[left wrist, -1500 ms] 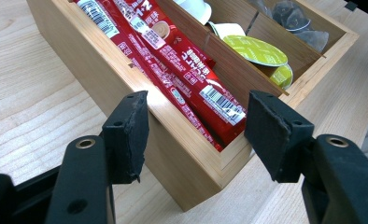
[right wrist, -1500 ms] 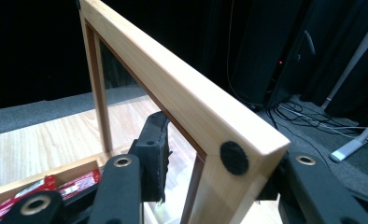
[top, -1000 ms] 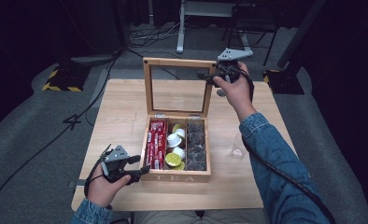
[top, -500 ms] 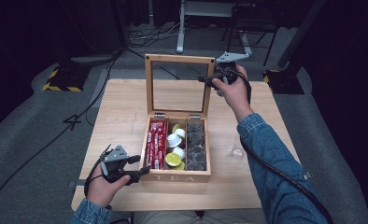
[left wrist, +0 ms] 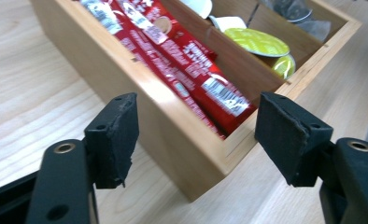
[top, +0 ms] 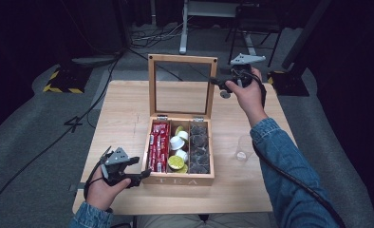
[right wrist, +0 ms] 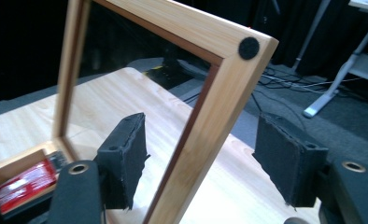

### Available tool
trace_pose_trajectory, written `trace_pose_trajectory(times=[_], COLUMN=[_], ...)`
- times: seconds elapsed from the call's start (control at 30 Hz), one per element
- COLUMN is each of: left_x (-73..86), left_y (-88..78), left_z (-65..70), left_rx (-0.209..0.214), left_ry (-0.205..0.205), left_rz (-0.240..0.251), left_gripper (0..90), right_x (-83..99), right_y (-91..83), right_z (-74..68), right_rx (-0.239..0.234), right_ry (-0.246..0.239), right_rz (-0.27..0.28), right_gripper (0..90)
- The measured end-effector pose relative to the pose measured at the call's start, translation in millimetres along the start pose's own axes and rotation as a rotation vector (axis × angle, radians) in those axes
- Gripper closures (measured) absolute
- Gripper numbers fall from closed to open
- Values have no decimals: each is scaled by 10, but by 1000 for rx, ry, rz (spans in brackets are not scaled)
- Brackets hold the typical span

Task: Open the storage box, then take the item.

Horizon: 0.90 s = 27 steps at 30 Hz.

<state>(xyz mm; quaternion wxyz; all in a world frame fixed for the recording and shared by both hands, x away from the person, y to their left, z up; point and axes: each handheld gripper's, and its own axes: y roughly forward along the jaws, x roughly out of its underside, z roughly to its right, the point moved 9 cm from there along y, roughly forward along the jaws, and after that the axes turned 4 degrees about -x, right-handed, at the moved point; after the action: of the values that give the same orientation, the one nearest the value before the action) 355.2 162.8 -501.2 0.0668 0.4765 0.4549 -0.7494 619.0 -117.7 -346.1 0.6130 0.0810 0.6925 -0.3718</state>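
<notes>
While the wooden tea box with its glass-paned hinged lid (top: 181,142) sits near the middle of the pale wooden counter (top: 123,118), the left hand-held gripper (top: 138,179) is nearest to the person, at the box's front left corner; in the left gripper view its jaws stand spread, one on either side of that corner (left wrist: 205,158), apparently not pressing on the wood, so it looks placed to steady the box rather than to grip it. Inside the box, the left compartment holds red sachets (top: 159,145), the middle one white and lime-green capsules (top: 178,152), and the right one dark, clear-wrapped items (top: 199,147) that are too dim to name. Just to the right of the box a small clear plastic cup (top: 242,147) stands on the counter. Beyond the compartments the lid frame (top: 179,85) stands upright on its hinges, and the right hand-held gripper (top: 213,80) reaches its upper right edge; in the right gripper view the jaws are also spread, straddling the frame's wooden side rail (right wrist: 205,140) below the black bumper dot (right wrist: 249,47) without pinching it. Judging by this, the lid work is in mid-course: the box stands fully open, the contents look undisturbed, and closing the jaws on the rail and swinging the lid remain to be done.
</notes>
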Motion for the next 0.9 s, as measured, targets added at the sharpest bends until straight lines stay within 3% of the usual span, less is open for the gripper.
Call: trace_pose_trajectory(times=[0.1, 0.27, 0.6, 0.7, 0.77, 0.9], left_x=[21, 7, 43, 100, 158, 262], left_y=[-55, -133, -172, -162, -145, -111], left_z=[-50, -107, -212, -262, -289, -350], left_rx=[-18, -32, -71, -102, -116, -142], left_ry=[-2, -10, -36, -23, -36, -59], left_rz=[0, 18, 26, 9, -4, -27], left_gripper=[305, 305, 299, 291, 284, 275], right_x=[-2, 18, 179, 275, 349, 479], right_y=[-102, -295, -657, -686, -686, -654], right_z=[-75, -235, -740, -868, -946, -1085], right_rx=[-43, -95, -214, -232, -241, -274], right_ry=[13, -5, -25, -20, -16, 38], right_rz=[-1, -14, -21, -36, -55, -80], right_gripper=[348, 370, 328, 327, 343, 356])
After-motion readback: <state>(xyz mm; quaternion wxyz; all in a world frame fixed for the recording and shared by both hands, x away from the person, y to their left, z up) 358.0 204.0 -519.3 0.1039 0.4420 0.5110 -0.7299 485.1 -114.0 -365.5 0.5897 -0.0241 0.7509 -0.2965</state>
